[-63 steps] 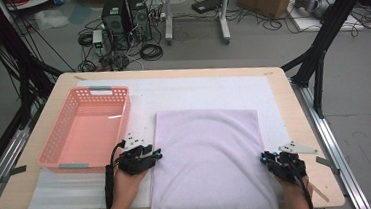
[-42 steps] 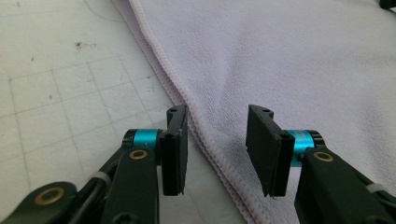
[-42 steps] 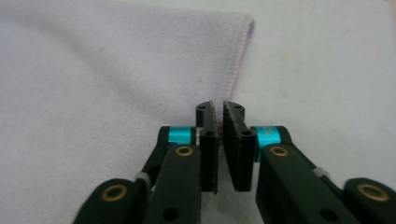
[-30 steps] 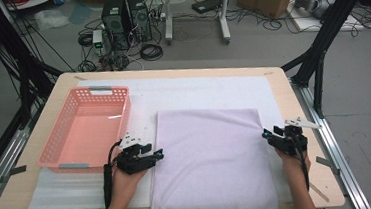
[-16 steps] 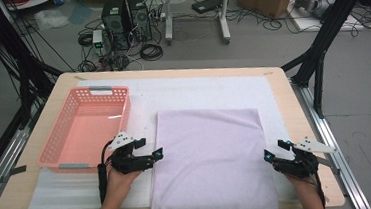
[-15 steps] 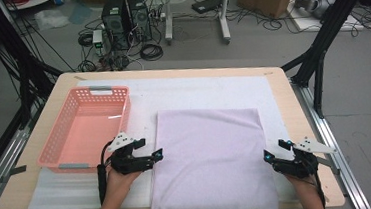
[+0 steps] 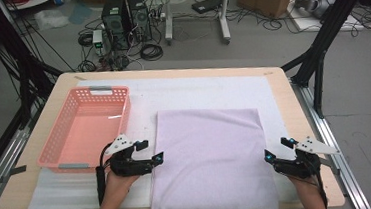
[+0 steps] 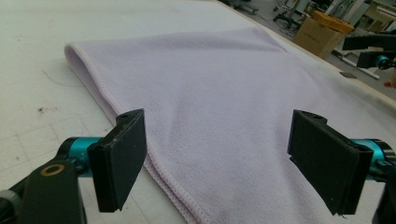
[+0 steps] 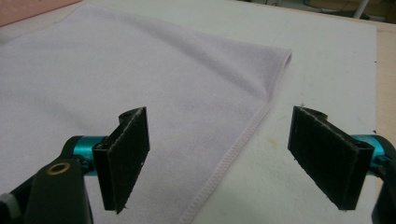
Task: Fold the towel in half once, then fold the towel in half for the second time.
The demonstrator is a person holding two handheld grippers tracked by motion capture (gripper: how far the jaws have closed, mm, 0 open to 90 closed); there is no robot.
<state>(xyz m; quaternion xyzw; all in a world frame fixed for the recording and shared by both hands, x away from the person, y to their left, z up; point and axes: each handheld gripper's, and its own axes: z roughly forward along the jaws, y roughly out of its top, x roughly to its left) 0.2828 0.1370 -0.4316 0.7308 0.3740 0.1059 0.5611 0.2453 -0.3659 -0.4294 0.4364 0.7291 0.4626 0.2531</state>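
Towel [image 7: 212,163] lies flat on the bench [image 7: 293,101], spread between both grippers. Left gripper [image 8: 217,165]: jaws just opened wide, towel's hemmed edge running between them, pads clear of it. Right gripper [image 9: 219,161]: jaws likewise just opened, opposite hem between them, nothing gripped.

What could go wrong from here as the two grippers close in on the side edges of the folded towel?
1. The left gripper and right gripper have just been opening, with nothing pinched. The towel looks folded, so the fingers may catch only the top layer.
2. The towel's near edge overhangs the table; an uneven pull might drag it off.
3. The basket sits close by the left hand and could be bumped.
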